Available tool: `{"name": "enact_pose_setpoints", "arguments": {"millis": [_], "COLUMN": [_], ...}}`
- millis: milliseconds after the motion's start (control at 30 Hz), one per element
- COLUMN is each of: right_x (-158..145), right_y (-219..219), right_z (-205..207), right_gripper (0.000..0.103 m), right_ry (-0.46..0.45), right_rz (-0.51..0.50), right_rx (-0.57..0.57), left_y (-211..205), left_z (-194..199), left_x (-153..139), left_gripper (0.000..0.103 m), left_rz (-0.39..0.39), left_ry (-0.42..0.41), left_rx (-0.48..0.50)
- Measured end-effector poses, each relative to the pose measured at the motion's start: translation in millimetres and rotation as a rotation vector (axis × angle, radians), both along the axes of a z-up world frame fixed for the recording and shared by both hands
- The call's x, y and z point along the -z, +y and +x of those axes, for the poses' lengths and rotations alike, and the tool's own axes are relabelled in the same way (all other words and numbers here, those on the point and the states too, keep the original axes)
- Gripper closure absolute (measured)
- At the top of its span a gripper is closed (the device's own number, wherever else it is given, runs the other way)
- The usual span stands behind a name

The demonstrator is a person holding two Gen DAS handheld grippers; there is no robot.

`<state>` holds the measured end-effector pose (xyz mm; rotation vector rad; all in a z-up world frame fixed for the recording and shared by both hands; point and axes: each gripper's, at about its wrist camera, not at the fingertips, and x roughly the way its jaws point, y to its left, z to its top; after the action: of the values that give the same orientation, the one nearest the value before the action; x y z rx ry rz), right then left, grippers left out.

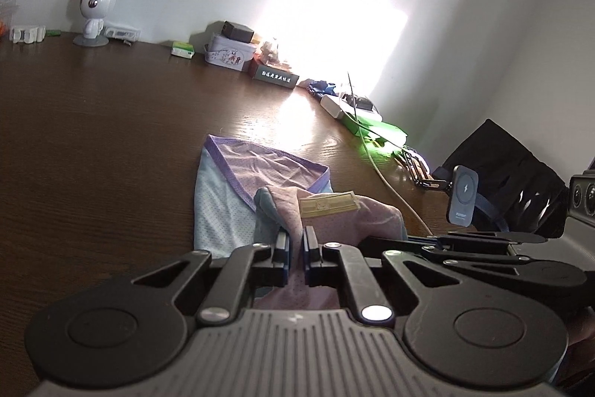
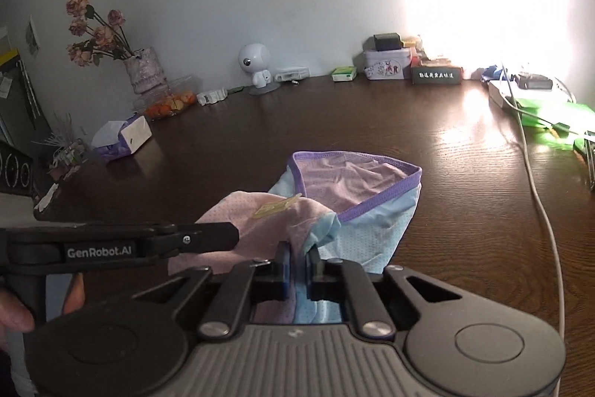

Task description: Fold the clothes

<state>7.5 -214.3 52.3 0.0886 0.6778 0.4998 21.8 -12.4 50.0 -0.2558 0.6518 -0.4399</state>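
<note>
A small light-blue and pink mesh garment [image 1: 227, 211] with purple trim lies on the dark wooden table [image 1: 93, 136]. Its near part is folded up, showing a yellow label [image 1: 329, 203]. My left gripper [image 1: 296, 240] is shut on the pink fabric at the near edge. My right gripper [image 2: 297, 257] is shut on the same garment [image 2: 372, 222] where pink meets blue. The left gripper's black body [image 2: 148, 242] shows at the left of the right wrist view, close beside the right one.
Along the far wall stand a white robot figure [image 2: 256, 67], a tin box [image 2: 385, 64], a dark box [image 2: 437, 73], a flower vase [image 2: 143, 69] and a tissue pack [image 2: 122, 136]. A white cable [image 2: 543, 203] and green items [image 2: 550, 114] lie at the right. A phone mount [image 1: 463, 196] stands right.
</note>
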Motion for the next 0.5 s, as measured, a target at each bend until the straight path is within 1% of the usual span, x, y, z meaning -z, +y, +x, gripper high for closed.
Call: {"name": "enact_pose_setpoints", "arguments": {"millis": [100,167,267,300,333,400,467,500], "right_x": [-7,-7,-1,2,3,2,-4,-8], "right_y": [2,4,9,9,8,0,-16,-26], "right_z": [-23,-34,-55,-62,-68,-80,-91,-95], "right_gripper": [0.098,0.099,0.099,0.099,0.098,0.093,0.08,0.066], "right_ry": [-0.041,-0.047,-0.053,-0.051,-0.044,-0.036,-0.05,-0.062], "right_rz": [-0.038,-0.056,-0.097,-0.114,-0.127,-0.116,-0.073,-0.043], "right_rx": [-0.015,-0.024,-0.057,-0.072,-0.083,-0.089,-0.072,-0.054], "left_y": [-6,-11,-20,-20,-18,-7,6,13], "left_z": [-27,-46,-71,-77,-81,-89,-94,-94], "left_x": [2,6,13,17,20,28,35,35], "left_gripper": [0.096,0.096,0.096,0.096,0.096,0.095,0.09,0.079], "left_rz": [0.082,0.145,0.258,0.283,0.292,0.269,0.229,0.197], "left_ry": [-0.089,-0.14,-0.184,-0.176,-0.157,-0.112,-0.053,-0.026], "left_rx": [0.006,0.011,-0.016,-0.025,-0.014,-0.002,0.001,0.001]}}
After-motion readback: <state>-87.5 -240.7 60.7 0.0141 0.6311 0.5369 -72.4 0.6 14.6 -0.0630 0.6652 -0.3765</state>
